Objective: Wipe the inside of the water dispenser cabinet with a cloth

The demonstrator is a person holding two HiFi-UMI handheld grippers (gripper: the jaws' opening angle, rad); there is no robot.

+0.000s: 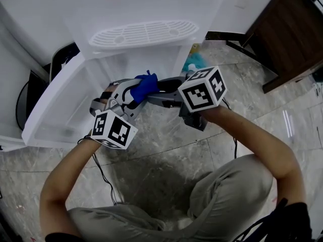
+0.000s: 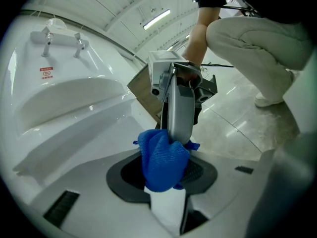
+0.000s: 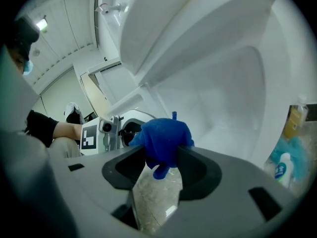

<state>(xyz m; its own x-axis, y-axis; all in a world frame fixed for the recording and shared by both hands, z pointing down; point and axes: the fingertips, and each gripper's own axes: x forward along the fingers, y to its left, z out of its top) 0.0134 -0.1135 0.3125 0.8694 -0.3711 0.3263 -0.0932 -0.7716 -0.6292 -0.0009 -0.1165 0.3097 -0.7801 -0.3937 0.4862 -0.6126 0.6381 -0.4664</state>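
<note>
A bunched blue cloth (image 1: pixel 145 86) hangs in front of the white water dispenser (image 1: pixel 126 14), just outside its open lower cabinet (image 1: pixel 133 64). Both grippers meet on it. My left gripper (image 1: pixel 135 92) comes in from the left and is shut on the blue cloth (image 2: pixel 162 160), which fills the gap between its jaws. My right gripper (image 1: pixel 154 87) comes from the right, its grey finger (image 2: pixel 179 113) lying on the cloth's top. In the right gripper view the blue cloth (image 3: pixel 163 139) is wedged between both jaws, touching each. The left gripper (image 3: pixel 106 135) shows behind it.
The cabinet door (image 1: pixel 60 110) stands swung open to the left. A spray bottle (image 1: pixel 194 59) and teal items (image 3: pixel 280 167) sit on the marble floor right of the dispenser. A dark wooden cupboard (image 1: pixel 287 34) stands at the far right. A cable (image 1: pixel 103 178) trails by the person's knees.
</note>
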